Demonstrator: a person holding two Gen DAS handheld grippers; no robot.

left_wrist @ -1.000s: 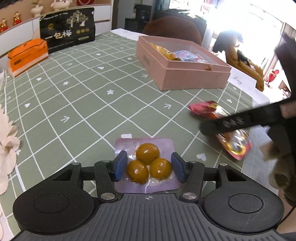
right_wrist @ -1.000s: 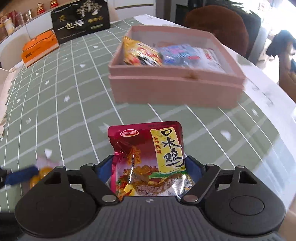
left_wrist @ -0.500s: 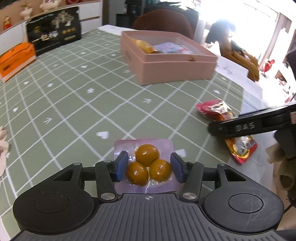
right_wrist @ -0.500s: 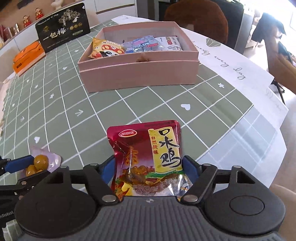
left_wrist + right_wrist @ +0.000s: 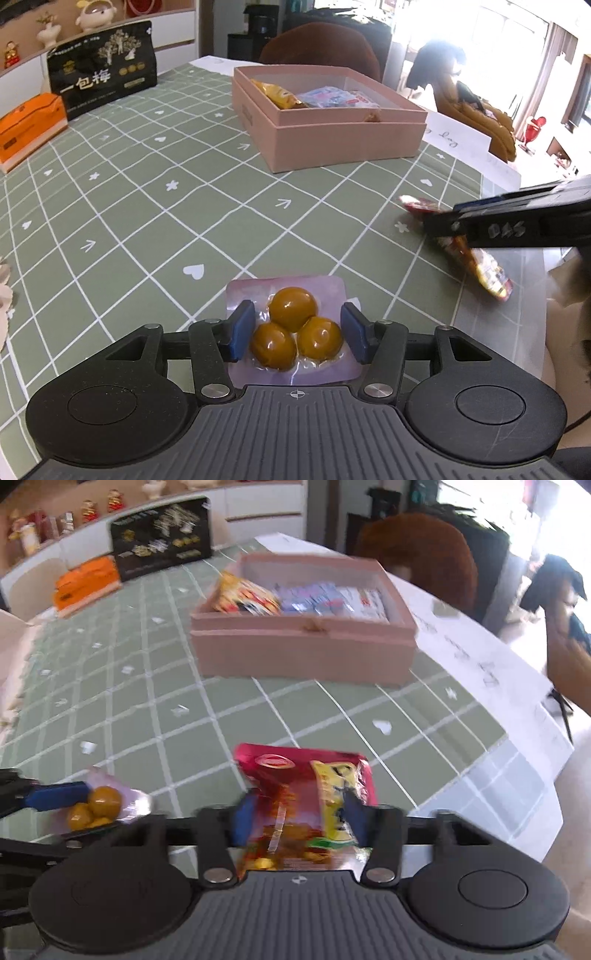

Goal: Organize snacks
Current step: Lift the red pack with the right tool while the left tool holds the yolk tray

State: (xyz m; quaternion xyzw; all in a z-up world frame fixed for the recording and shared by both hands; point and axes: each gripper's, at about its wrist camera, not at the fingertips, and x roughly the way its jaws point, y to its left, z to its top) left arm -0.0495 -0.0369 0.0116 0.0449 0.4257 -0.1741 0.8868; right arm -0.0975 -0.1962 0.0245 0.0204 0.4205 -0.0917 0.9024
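Note:
A clear pack of three brown eggs (image 5: pixel 291 314) sits between the blue pads of my left gripper (image 5: pixel 297 332), which is shut on its plastic edges and holds it just over the green checked cloth. The same pack (image 5: pixel 98 805) shows at the left of the right wrist view. My right gripper (image 5: pixel 297 818) is closing on a red and yellow snack pouch (image 5: pixel 295 775); its pads press in and crumple the pouch. From the left wrist view the pouch (image 5: pixel 476 258) hangs tilted under the right gripper (image 5: pixel 436 225). The open pink box (image 5: pixel 343 144) beyond holds several snack packets.
A black bag (image 5: pixel 103 77) with white lettering and an orange box (image 5: pixel 26 125) stand at the far left of the table. White paper (image 5: pixel 461 136) lies past the pink box (image 5: pixel 303 653). The table edge runs close on the right; a brown chair (image 5: pixel 317 40) stands behind.
The right pads have squeezed in on the red pouch, which now buckles between them. The left gripper has carried the egg pack a little way across the cloth.

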